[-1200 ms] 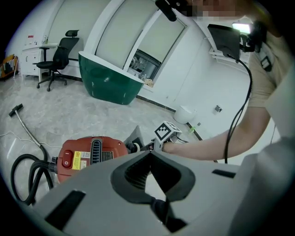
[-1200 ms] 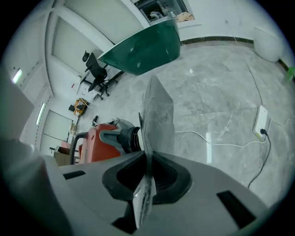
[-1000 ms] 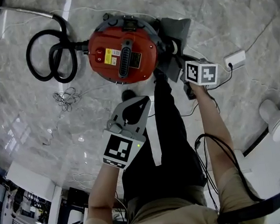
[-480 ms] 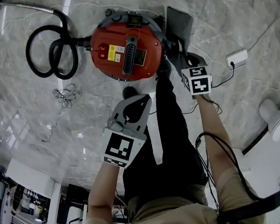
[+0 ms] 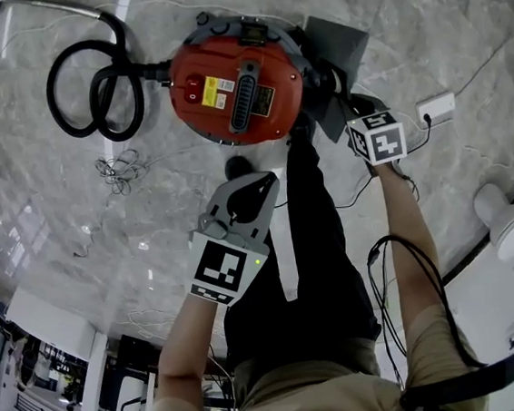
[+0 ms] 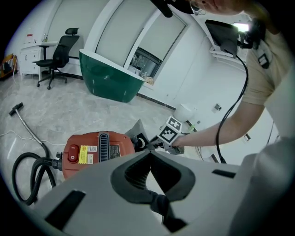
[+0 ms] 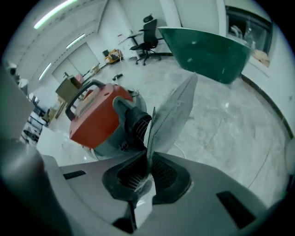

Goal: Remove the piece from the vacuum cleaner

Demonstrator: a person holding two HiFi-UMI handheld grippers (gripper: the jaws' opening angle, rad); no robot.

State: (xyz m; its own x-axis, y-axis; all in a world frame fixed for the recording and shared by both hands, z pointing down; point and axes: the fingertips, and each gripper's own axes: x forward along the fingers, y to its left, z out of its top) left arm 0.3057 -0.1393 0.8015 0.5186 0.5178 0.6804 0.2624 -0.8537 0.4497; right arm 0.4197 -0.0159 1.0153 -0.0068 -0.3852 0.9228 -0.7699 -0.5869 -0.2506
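Observation:
A red vacuum cleaner (image 5: 236,88) stands on the marble floor, its black hose (image 5: 90,90) coiled to its left. A flat grey piece (image 5: 339,47) sticks out at the vacuum's right side, beside a black ribbed port (image 7: 134,120). My right gripper (image 5: 343,107) is shut on that piece's edge; in the right gripper view the grey piece (image 7: 173,110) rises thin and upright from between the jaws. My left gripper (image 5: 259,185) hovers below the vacuum, shut, with nothing in it. From the left gripper view I see the vacuum (image 6: 94,150) and the right gripper's marker cube (image 6: 172,130) beyond it.
A loose tangle of thin cable (image 5: 122,178) lies left of my leg (image 5: 306,240). A white plug box (image 5: 434,107) with a cord and a white round device (image 5: 510,219) sit at the right. A green counter (image 6: 110,80) and an office chair (image 6: 57,53) stand farther off.
The right gripper has rolled at the wrist, its marker cube turning, and the grey piece has swung with it. The vacuum sits a little farther right in view. The left gripper has held still.

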